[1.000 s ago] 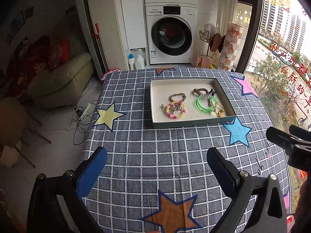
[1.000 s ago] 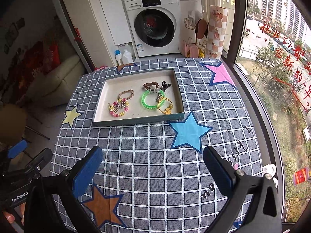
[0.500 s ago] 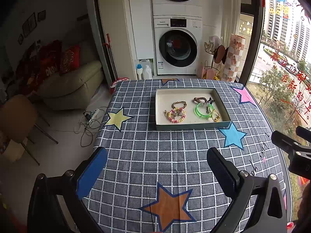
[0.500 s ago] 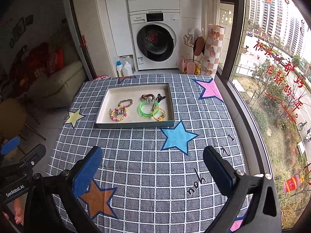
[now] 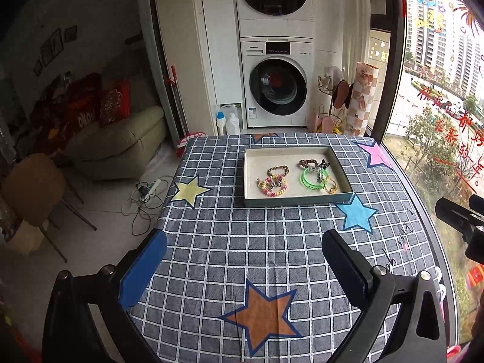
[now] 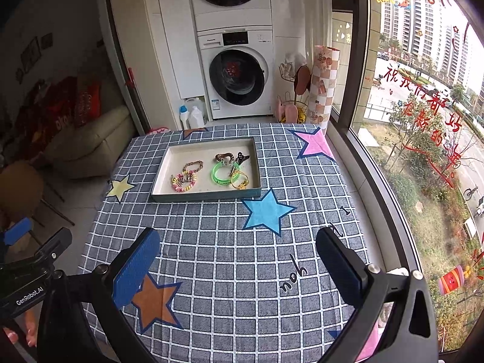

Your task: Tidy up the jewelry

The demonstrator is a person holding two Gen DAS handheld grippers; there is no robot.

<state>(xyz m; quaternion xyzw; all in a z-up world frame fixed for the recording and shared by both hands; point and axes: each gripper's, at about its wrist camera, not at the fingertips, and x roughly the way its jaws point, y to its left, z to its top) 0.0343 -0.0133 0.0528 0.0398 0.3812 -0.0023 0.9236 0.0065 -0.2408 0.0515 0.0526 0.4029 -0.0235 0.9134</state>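
Pulled back, higher than second ago, well clear of shallow teal-rimmed tray (image 5: 298, 202). Both fingers spread, empty. Neon green plastic bangle (image 5: 311, 178): light, stiff, slippery; pinch across rim.

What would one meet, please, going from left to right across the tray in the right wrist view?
Pink and yellow beaded bracelet → green bangle → yellow ring-shaped piece. The other pieces overlap these, so I leave them out.
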